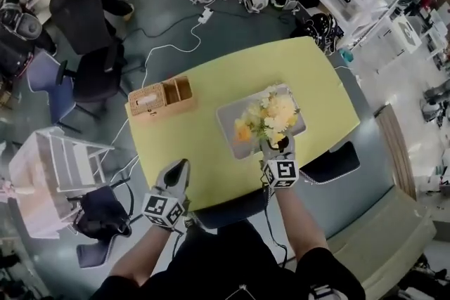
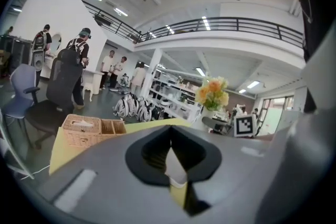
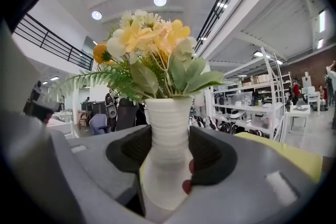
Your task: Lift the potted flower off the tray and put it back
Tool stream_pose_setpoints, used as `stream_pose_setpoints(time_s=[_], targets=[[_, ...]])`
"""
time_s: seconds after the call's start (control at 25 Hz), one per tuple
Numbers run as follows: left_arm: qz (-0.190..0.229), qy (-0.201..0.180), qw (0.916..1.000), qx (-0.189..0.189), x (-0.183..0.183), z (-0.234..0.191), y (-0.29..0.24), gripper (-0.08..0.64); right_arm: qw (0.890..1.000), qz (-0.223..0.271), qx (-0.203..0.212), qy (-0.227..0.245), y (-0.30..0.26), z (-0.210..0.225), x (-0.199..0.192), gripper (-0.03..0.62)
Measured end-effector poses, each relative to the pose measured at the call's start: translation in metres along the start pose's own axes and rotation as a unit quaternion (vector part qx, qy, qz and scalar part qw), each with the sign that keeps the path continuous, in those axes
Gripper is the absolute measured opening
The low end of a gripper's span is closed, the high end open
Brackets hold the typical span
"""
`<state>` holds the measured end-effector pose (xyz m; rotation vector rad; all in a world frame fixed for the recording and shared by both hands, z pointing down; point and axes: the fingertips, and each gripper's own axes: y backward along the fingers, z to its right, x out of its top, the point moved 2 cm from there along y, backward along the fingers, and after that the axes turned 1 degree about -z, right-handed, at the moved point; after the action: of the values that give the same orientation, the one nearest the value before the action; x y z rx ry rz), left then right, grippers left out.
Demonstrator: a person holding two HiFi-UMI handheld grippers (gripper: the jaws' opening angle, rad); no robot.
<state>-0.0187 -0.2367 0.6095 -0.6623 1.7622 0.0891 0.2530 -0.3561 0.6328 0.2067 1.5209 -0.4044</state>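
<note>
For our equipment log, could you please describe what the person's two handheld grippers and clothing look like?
Both the left gripper and right gripper are grey, with black pads inside the jaws. Each carries a cube of black-and-white square markers. A dark cable trails from the right one. The person wears a black top.

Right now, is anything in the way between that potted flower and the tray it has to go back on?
Nothing visible. The right claw is shut on the potted flower at its white vase, over the tray, whose visible parts are bare. The wicker box stands apart, further left on the table.
</note>
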Motion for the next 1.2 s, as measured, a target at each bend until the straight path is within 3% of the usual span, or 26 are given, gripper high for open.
stream_pose_setpoints(time_s=[0.36,0.72,1.2], targets=[[-0.049,0.028,0.9963,0.064,-0.035,-0.020,-0.036,0.006,0.999,-0.031,-0.022,-0.013,-0.085,0.086,-0.074,0.224],[-0.052,0.041,0.9928,0.100,-0.040,-0.045,-0.044,0.007,0.999,-0.041,-0.003,0.009,-0.106,0.084,-0.107,0.224],[-0.064,0.039,0.9935,0.086,-0.056,-0.044,-0.046,0.006,1.000,-0.020,-0.007,0.022,-0.103,0.076,-0.119,0.240]])
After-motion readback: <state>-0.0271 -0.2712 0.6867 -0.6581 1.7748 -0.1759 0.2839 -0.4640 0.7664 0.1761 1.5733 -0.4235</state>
